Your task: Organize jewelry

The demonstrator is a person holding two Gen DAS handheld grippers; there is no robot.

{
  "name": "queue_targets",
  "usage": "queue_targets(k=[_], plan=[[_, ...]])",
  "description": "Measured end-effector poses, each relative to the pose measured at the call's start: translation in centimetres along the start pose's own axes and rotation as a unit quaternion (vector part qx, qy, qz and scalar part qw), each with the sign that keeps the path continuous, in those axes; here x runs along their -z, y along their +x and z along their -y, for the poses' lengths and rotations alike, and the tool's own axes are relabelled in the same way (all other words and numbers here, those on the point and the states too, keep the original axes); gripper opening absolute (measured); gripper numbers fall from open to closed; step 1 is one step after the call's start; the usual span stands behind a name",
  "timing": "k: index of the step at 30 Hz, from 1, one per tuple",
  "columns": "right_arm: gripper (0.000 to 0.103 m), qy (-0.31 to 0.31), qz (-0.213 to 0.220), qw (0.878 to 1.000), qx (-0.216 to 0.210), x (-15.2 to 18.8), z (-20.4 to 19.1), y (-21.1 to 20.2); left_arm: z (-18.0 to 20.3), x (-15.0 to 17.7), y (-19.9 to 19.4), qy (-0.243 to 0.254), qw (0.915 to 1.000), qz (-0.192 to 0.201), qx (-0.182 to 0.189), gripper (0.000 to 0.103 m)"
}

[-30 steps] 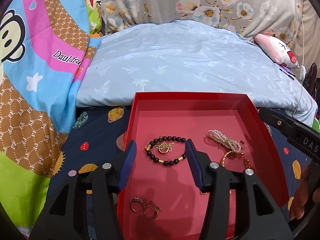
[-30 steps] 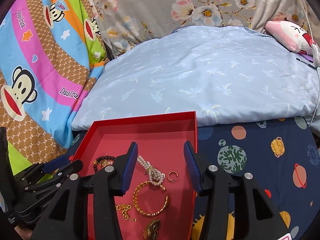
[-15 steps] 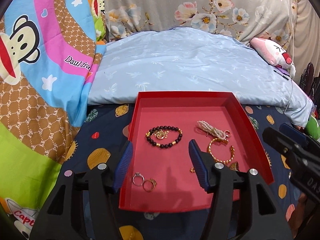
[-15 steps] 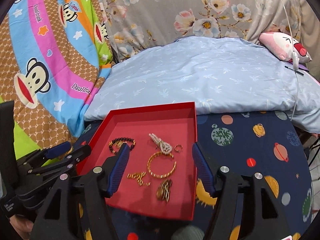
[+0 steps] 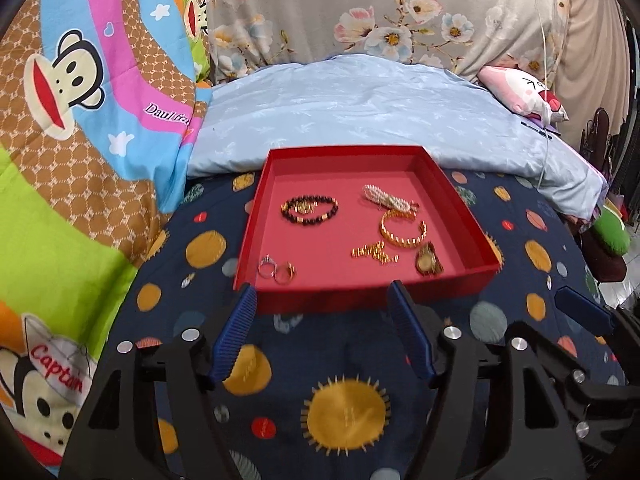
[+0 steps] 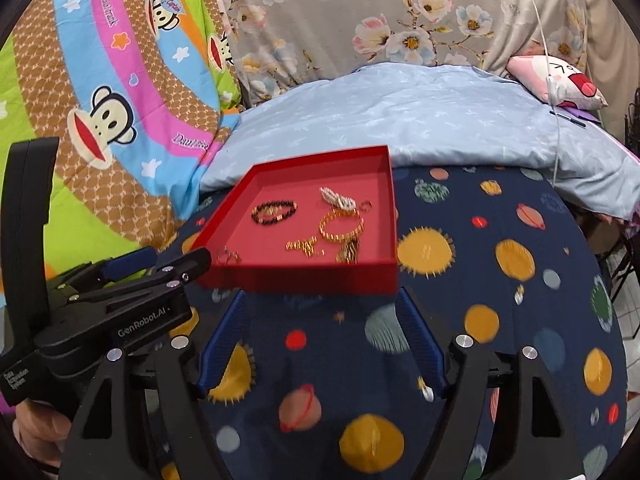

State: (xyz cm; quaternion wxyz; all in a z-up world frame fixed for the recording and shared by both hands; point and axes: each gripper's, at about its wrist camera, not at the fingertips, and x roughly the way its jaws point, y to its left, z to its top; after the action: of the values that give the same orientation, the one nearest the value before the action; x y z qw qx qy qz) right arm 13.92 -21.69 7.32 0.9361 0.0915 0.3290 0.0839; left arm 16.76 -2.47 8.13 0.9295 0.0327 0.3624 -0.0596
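Note:
A red tray (image 5: 464,284) (image 6: 312,278) lies on the dark planet-print sheet. In it are a black bead bracelet (image 5: 310,210) (image 6: 274,213), a pearl string (image 5: 386,197) (image 6: 336,198), a gold bangle (image 5: 403,229) (image 6: 341,226), a gold chain (image 5: 372,252) (image 6: 304,246), a gold watch (image 5: 428,262) and two rings (image 5: 277,270) (image 6: 229,256). My left gripper (image 5: 324,332) is open and empty, in front of the tray's near wall. My right gripper (image 6: 320,340) is open and empty, also short of the tray.
A pale blue pillow (image 5: 360,112) lies behind the tray. A monkey-print blanket (image 5: 80,120) rises at the left. A pink plush toy (image 5: 524,92) and a white cable (image 5: 546,80) are at the far right. A floral cloth (image 5: 380,12) hangs behind.
Both grippers have pulled back out of the tray toward me and higher. The whole tray now shows ahead of them. The jewelry has not moved.

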Motion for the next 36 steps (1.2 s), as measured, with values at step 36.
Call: queue_targets(k=[36], plan=[[0.077, 0.019, -0.056, 0.992, 0.110, 6.6, -0.1, 3.5, 0.3, 8.7, 2.5, 0.007, 0.9938, -0.050, -0.099, 0.090]])
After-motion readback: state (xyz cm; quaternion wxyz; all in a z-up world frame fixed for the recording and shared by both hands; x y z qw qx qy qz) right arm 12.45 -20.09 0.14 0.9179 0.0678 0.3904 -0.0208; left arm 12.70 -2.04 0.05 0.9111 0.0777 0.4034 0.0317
